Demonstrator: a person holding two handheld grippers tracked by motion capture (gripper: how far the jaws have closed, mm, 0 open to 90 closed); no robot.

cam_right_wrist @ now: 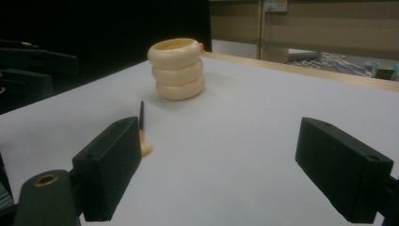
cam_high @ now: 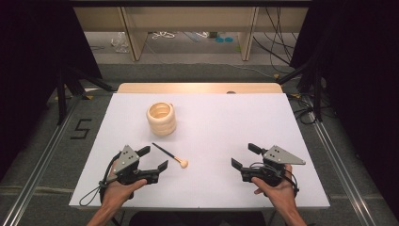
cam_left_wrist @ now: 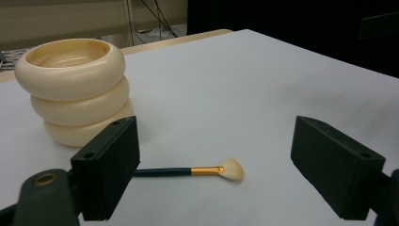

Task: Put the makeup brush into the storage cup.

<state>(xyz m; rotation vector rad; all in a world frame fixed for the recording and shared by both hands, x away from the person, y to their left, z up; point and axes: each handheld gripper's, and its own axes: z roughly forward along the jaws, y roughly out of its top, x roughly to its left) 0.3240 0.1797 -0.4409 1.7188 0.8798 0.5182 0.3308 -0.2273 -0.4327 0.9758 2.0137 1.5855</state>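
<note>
High view: both spread grippers, left gripper (cam_high: 154, 159) and right gripper (cam_high: 243, 156), flank bare mat beside the brush (cam_high: 170, 156).

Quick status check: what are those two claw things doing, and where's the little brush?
Left gripper open, empty. Right gripper open, empty. Brush flat on table beside left gripper, near the ringed cup. Nothing in the way.

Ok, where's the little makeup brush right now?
In the high view the brush lies flat on the white table, left of centre, just ahead of the open left gripper and nearer the person than the cream ringed holder.
</note>
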